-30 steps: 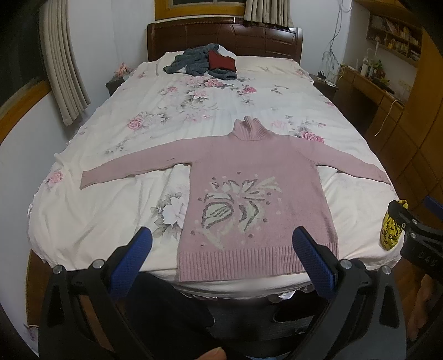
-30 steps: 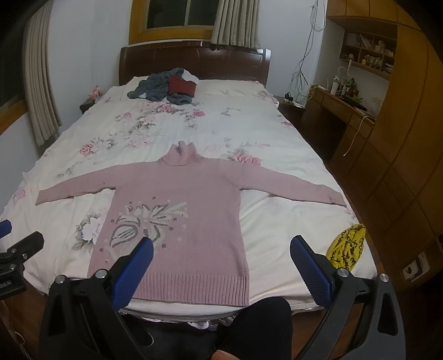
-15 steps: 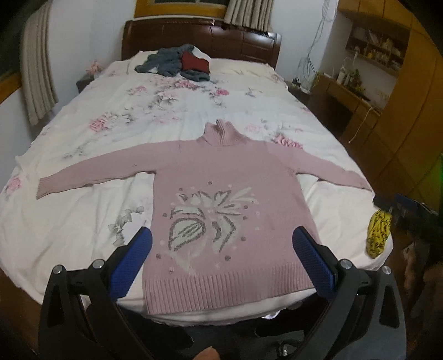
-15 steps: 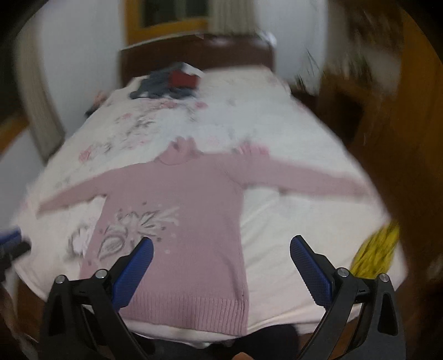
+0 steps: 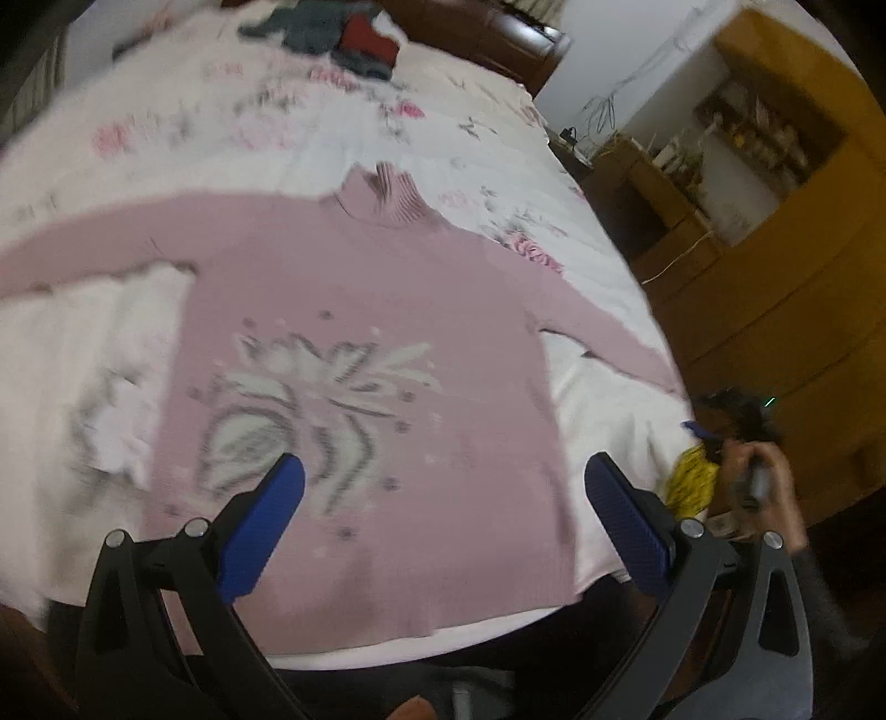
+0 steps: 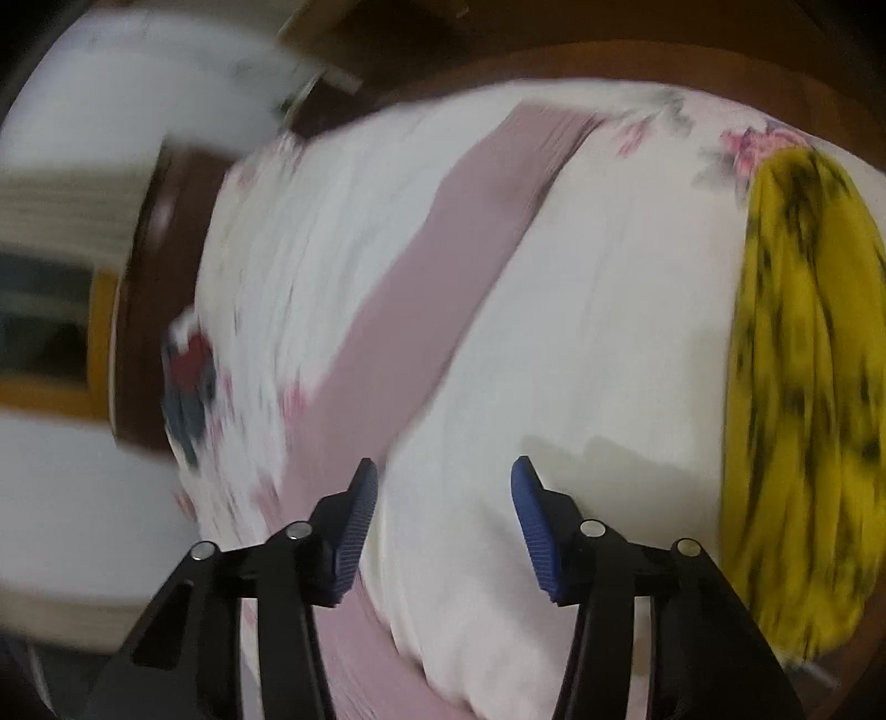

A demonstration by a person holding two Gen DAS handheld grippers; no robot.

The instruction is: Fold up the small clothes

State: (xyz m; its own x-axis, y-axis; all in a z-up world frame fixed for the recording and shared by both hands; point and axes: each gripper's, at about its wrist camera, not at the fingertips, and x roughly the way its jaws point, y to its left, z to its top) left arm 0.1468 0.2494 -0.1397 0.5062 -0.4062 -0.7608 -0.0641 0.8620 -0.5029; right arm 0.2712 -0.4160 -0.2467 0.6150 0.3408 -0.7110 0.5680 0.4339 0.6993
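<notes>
A pink turtleneck sweater (image 5: pixel 360 310) with a grey-white leaf pattern lies flat, front up, on the floral bed, sleeves spread out. My left gripper (image 5: pixel 443 487) hovers open above its lower hem, nothing between the blue pads. In the blurred, rolled right wrist view, the sweater's right sleeve (image 6: pixel 421 310) runs diagonally across the white cover. My right gripper (image 6: pixel 443 498) stands open just beside that sleeve, low over the bedding, holding nothing. The right gripper (image 5: pixel 747 476) and the hand holding it also show at the bed's right edge in the left wrist view.
A yellow, black-marked cloth (image 6: pixel 803 387) hangs at the bed's right corner. A heap of grey and red clothes (image 5: pixel 332 33) lies near the dark headboard (image 5: pixel 498 33). Wooden cabinets (image 5: pixel 775 277) and a desk stand right of the bed.
Both grippers dropped closer to the bed. The right one swung to the right side, rolled over, and now sits beside the right sleeve. Its fingers have narrowed.
</notes>
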